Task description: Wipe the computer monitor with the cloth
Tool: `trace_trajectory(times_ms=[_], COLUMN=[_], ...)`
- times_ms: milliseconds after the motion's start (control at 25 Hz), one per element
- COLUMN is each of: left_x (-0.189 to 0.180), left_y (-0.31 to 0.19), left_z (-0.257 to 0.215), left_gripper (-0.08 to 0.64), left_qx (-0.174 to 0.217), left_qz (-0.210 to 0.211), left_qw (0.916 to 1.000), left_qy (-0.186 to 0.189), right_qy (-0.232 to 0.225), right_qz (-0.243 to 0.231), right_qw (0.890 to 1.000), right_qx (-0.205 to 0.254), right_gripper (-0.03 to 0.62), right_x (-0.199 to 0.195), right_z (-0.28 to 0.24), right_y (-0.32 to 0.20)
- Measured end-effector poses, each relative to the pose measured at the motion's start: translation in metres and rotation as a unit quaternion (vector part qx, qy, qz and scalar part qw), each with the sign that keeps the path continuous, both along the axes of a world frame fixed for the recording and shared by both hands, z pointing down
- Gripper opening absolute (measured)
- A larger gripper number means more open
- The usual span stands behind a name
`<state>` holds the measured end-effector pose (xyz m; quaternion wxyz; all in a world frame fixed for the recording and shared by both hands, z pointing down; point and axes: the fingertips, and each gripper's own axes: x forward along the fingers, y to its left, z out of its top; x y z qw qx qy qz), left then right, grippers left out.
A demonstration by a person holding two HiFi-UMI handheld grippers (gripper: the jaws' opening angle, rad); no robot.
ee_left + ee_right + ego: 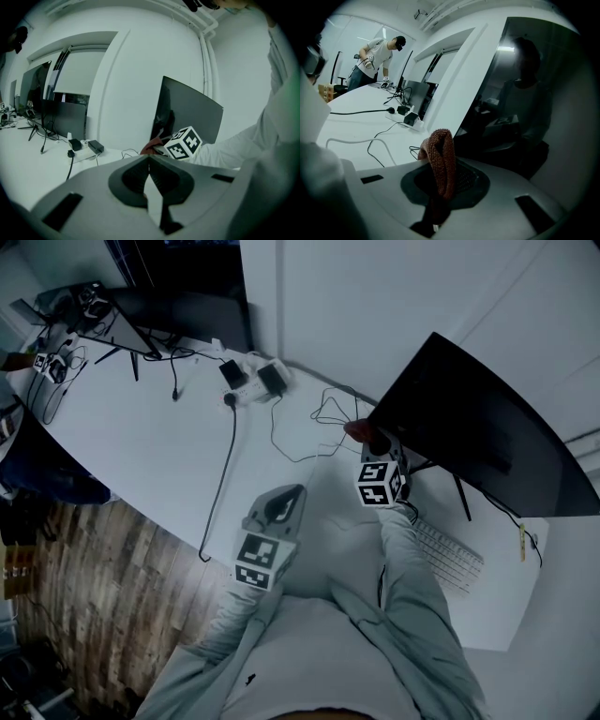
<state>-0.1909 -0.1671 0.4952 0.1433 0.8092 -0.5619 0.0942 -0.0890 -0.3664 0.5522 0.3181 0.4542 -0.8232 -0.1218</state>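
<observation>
Right hand-held gripper (440, 174), clenched on the cloth (440, 157), sits near the lower corner of the monitor (487, 439); left hand-held gripper (150, 177), closed and empty, hangs over the surface (159, 460); good wiping probably needs light, overlapping strokes with only cloth touching the screen.

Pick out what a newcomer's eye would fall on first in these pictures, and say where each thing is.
First the big dark monitor, standing at the right of the white desk. Next the reddish cloth, pinched in the right gripper close by the monitor's lower left corner. Then the left gripper, shut and empty, over the desk's near edge.
</observation>
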Motion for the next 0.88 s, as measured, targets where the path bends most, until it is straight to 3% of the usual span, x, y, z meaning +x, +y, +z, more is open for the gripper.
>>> trace_trajectory(times_ms=[440,880], left_x=[0.012,0.071], left_y=[0.012,0.029], left_z=[-0.025,-0.049], left_gripper=[0.020,0.020], left_qx=[0.021,0.033], left_qz=[0.016,0.044], left_qw=[0.9996,0.9985], left_qy=[-0.010,-0.009], right_qy=[-0.074,-0.180], right_qz=[0.010,0.060], right_qw=[0.997,0.981], right_qx=[0.013,0.040], right_gripper=[0.038,0.038], right_x=[0.030,0.140], right_z=[-0.043,-0.118], right_y=[0.056,0.134])
